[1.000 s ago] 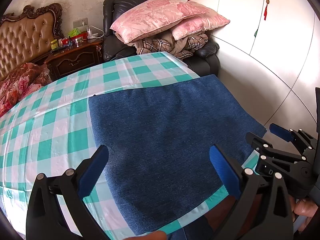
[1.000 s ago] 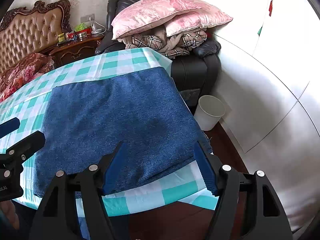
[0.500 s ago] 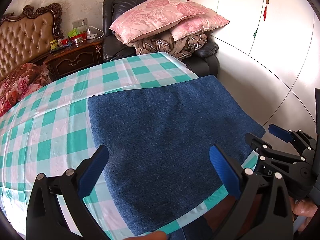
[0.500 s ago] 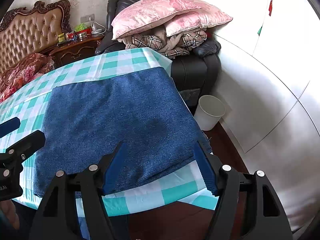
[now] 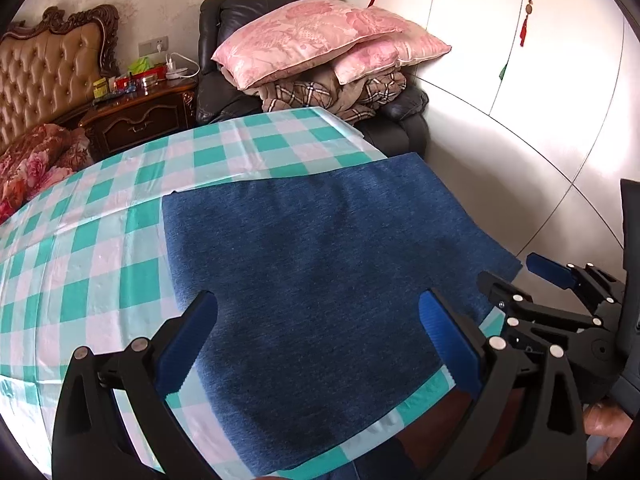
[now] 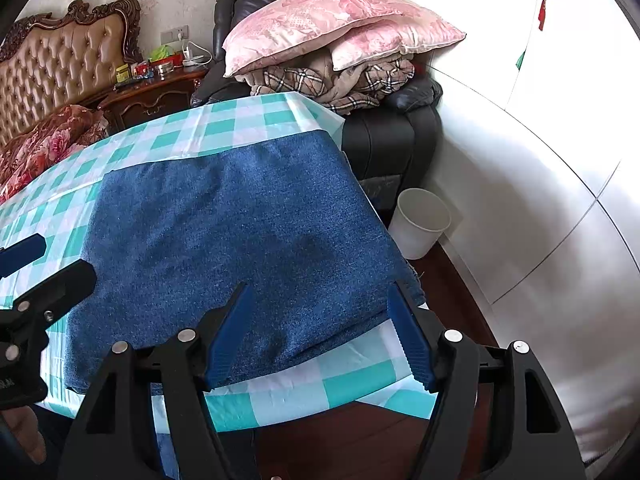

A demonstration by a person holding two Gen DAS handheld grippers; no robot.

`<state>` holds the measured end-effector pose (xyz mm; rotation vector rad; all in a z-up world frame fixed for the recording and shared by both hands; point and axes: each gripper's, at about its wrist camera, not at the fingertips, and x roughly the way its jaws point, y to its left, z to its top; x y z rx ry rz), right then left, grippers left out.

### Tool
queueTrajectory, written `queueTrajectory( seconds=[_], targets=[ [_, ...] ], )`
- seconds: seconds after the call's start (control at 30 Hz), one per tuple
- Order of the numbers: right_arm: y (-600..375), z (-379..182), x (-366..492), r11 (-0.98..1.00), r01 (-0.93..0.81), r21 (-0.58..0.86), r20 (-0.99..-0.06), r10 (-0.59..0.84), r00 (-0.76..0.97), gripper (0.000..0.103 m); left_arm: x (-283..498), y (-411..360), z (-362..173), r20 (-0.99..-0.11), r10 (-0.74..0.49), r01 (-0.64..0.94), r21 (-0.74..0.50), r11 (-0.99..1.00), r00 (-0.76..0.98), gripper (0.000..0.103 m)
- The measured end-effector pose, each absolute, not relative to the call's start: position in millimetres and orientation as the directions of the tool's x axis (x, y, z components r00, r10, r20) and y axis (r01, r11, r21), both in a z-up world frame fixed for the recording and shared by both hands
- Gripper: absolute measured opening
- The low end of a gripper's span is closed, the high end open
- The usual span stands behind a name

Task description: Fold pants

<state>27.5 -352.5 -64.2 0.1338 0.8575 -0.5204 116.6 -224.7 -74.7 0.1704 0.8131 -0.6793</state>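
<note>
The blue denim pants (image 5: 320, 280) lie flat as a folded rectangle on the green-and-white checked tablecloth (image 5: 100, 260), at the table's right near corner; they also show in the right wrist view (image 6: 240, 240). My left gripper (image 5: 316, 344) is open and empty, above the pants' near edge. My right gripper (image 6: 320, 336) is open and empty, just above the pants' near right corner. It also shows at the right of the left wrist view (image 5: 532, 280).
A white waste bin (image 6: 420, 228) stands on the floor right of the table. A black armchair (image 6: 392, 140) piled with pink pillows (image 6: 320, 28) and blankets is beyond the table. A wooden nightstand (image 5: 136, 116) and a bed are at back left. White cupboard doors are on the right.
Almost nothing: both grippers stay open over the pants, with only a slight drift of the left view.
</note>
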Motion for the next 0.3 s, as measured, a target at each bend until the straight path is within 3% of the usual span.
queueTrajectory(
  seconds=[0.13,0.23,0.3],
  targets=[
    [-352.1,-65.2,27.5,0.866,0.491,-0.095,-0.749,-0.387,0.538,0.067,121.8,-221.2,-77.8,-0.734,-0.532,0.636,-0.179,0.751,0.421,0.101],
    [-356.0,-65.8,25.8,0.849,0.52,-0.09,-0.733,-0.41,0.542,0.083,127.1,-182.6,-75.0,-0.715,-0.519,0.586,-0.188,0.788,0.468,0.101],
    [-361.5,-67.6,23.4,0.834,0.547,-0.074,-0.719,-0.425,0.55,0.086,131.5,-129.4,-76.6,-0.699,-0.47,0.502,-0.181,0.846,0.539,0.101]
  ],
)
